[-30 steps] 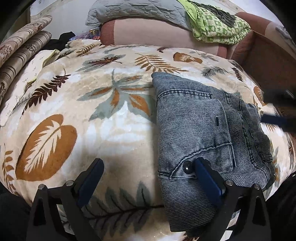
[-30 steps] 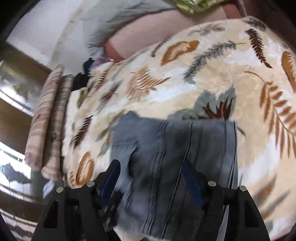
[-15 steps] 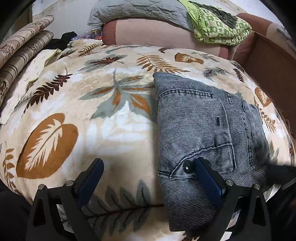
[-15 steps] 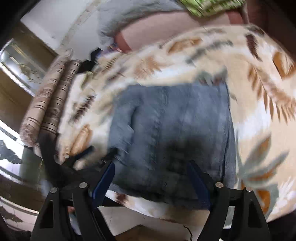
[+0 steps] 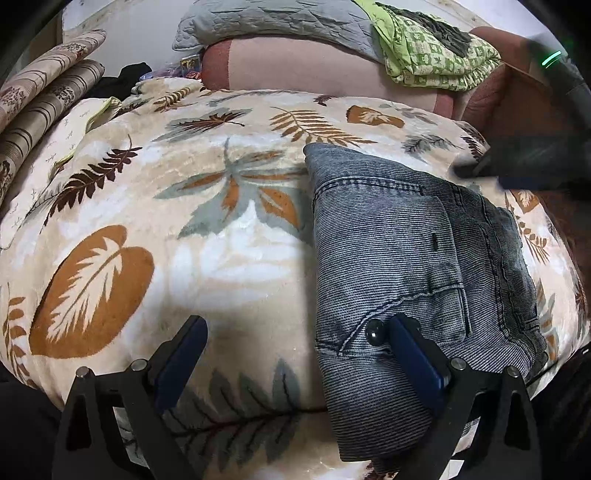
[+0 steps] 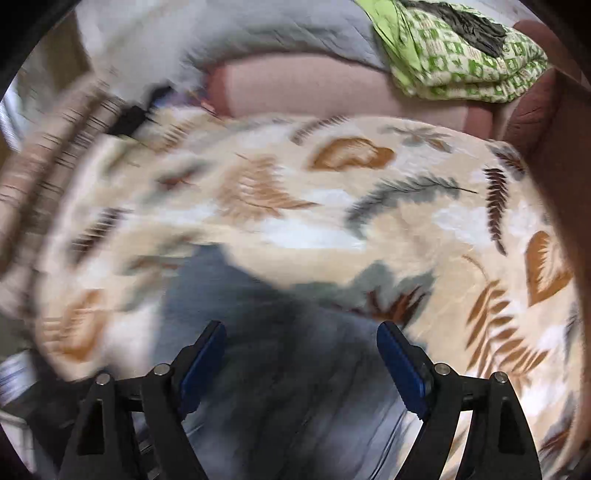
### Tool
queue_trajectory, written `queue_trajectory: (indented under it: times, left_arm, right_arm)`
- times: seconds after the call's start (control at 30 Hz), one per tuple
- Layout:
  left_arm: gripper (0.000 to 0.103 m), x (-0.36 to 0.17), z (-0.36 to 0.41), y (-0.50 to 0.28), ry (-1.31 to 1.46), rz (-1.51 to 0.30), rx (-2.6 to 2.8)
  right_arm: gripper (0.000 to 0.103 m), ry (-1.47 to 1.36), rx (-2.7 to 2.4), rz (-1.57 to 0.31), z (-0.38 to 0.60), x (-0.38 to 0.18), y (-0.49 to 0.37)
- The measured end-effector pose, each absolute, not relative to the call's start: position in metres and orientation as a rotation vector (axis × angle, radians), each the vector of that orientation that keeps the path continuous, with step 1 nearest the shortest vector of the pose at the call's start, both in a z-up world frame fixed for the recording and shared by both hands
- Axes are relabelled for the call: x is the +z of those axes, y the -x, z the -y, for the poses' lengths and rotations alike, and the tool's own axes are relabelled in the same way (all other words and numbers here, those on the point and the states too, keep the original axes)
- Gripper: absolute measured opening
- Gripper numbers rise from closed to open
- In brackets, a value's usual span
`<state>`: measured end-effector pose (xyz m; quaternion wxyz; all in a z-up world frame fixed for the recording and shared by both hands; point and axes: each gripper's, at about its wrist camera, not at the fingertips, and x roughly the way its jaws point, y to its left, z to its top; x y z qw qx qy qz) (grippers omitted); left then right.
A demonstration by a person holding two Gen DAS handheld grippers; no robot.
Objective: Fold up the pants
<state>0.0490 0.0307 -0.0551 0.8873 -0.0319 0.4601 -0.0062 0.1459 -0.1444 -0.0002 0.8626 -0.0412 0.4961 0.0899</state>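
The blue-grey denim pants [image 5: 406,258] lie folded into a compact rectangle on the leaf-print blanket [image 5: 166,240], back pocket up. My left gripper [image 5: 291,339] is open and empty, hovering low over the near left edge of the pants, its right finger above the denim. My right gripper [image 6: 299,343] is open and empty, above the pants [image 6: 280,369], which look blurred there. In the left wrist view the right gripper [image 5: 524,166] shows as a dark blurred shape beyond the pants' far right corner.
The blanket covers a bed. At the back lie a pink bolster [image 5: 314,70], a grey quilt [image 5: 273,22] and a green patterned cloth [image 5: 436,51]. Striped rolled cushions [image 5: 40,92] lie at the left. A brown headboard [image 5: 517,107] stands at the right.
My right gripper has swung from the pants' near right side up and away to the far right; its view is motion-blurred. My left gripper has barely moved. The pants stay put.
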Motion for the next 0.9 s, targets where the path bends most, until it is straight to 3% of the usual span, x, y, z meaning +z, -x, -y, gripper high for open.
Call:
queue_trajectory:
  times: [0.1,0.37,0.43,0.47,0.5,0.57,0.9]
  left_arm:
    - [0.099,-0.056,-0.032,-0.049,0.076,-0.958,-0.019]
    - [0.100,-0.057,-0.033,-0.050,0.089,-0.962,-0.025]
    - [0.100,-0.058,-0.033,-0.050,0.089,-0.961,-0.027]
    - [0.100,-0.058,-0.033,-0.050,0.085,-0.961,-0.024]
    - [0.100,-0.058,-0.033,-0.049,0.085,-0.953,-0.026]
    - [0.100,-0.058,-0.034,-0.048,0.090,-0.949,-0.028]
    - [0.101,-0.059,-0.033,-0.047,0.097,-0.950,-0.012]
  right_arm:
    - [0.092,0.107,0.147,-1.170,0.149,-0.054,-0.167]
    - [0.092,0.134,0.126,-1.027,0.144,-0.005,-0.134]
    - [0.093,0.159,0.072,-1.096,0.156,-0.032,-0.142]
    - [0.101,0.166,0.060,-1.164,0.162,-0.055,-0.148]
    - [0.102,0.082,0.078,-1.191,0.174,-0.067,-0.151]
    - [0.102,-0.073,0.091,-1.213,0.192,-0.064,-0.151]
    - [0.102,-0.152,0.137,-1.086,0.219,-0.014,-0.076]
